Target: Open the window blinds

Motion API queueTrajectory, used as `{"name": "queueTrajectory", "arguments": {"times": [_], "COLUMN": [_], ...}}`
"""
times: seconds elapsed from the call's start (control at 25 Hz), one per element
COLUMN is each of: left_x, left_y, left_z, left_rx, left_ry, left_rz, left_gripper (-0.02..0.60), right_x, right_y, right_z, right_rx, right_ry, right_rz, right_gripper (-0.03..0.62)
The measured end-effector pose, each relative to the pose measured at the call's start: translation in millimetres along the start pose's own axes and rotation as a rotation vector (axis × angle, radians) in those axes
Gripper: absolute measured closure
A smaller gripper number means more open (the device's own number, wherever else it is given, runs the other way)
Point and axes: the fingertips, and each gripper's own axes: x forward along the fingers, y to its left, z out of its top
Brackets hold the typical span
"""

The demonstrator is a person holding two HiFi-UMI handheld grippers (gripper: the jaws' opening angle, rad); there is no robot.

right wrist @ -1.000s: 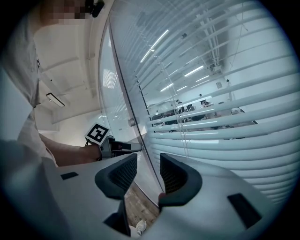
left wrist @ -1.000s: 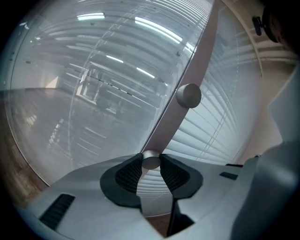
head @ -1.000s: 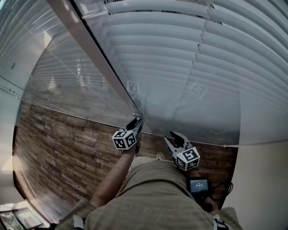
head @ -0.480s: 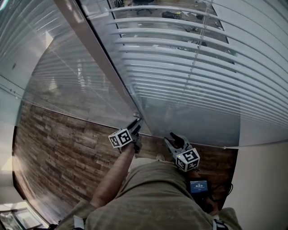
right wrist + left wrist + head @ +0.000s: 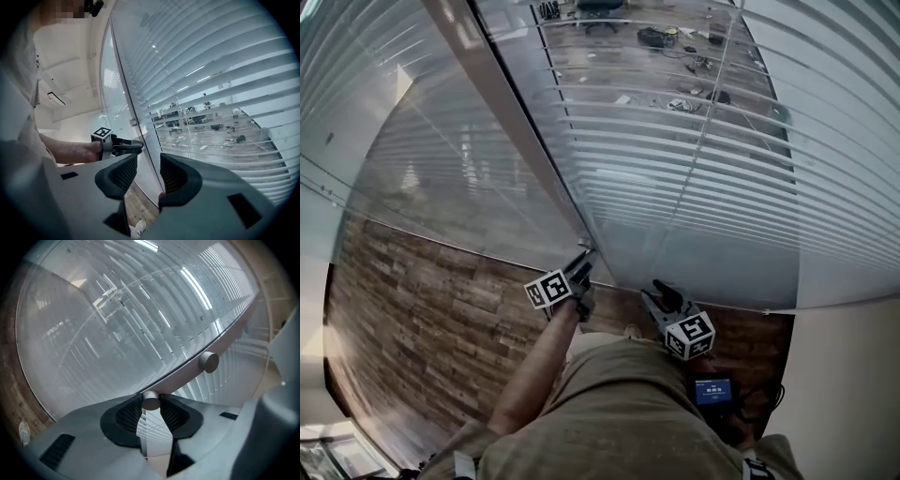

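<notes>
Tilted open since a second ago: blind slats (image 5: pixel 675 141). Clamped on a grey knob (image 5: pixel 151 401): left gripper (image 5: pixel 584 260) fingers. Apart, empty: right gripper (image 5: pixel 145 171) fingers.

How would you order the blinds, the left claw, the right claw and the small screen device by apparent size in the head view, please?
Largest: blinds, by far.
Next: left claw and right claw, alike, unranked.
Smallest: screen device, though farther away.

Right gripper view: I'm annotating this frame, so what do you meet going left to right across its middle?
Person's forearm → left gripper, closed on a knob → frame post → blinds.
</notes>
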Motion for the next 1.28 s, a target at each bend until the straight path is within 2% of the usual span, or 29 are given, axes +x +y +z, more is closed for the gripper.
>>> {"name": "queueTrajectory", "arguments": {"times": [0.2, 0.32, 0.4, 0.6, 0.68, 0.76, 0.84, 1.12, 1.28], "left_x": [0, -5, -13, -36, -42, -44, -44, -38, -33], "left_y": [-2, -7, -15, -53, -66, -79, -88, -102, -103], "left_z": [2, 6, 17, 38, 42, 47, 51, 61, 63], "left_rx": [-0.043, 0.014, 0.119, 0.462, 0.559, 0.617, 0.618, 0.423, 0.347], "left_ry": [-0.014, -0.029, -0.045, -0.083, -0.099, -0.108, -0.111, -0.126, -0.135], "left_rz": [-0.031, -0.02, 0.011, 0.082, 0.093, 0.097, 0.091, 0.015, 0.01], "left_gripper": [0.446, 0.445, 0.433, 0.426, 0.426, 0.426, 0.426, 0.426, 0.426], "right_x": [0, 1, 2, 0, 0, 0, 0, 1, -1], "right_y": [0, 1, 1, -1, 0, 1, 1, 1, 1], "right_z": [2, 4, 9, 14, 10, 12, 16, 24, 21], "right_rx": [-0.003, -0.003, -0.002, 0.003, 0.001, 0.0, 0.0, -0.004, -0.002], "right_ry": [-0.002, 0.0, 0.002, -0.001, -0.003, -0.003, -0.005, -0.006, -0.004], "right_rz": [0.003, 0.005, 0.004, 0.0, 0.003, 0.006, 0.006, 0.005, 0.004], "right_gripper": [0.434, 0.434, 0.434, 0.434, 0.434, 0.434, 0.434, 0.434, 0.434]}}
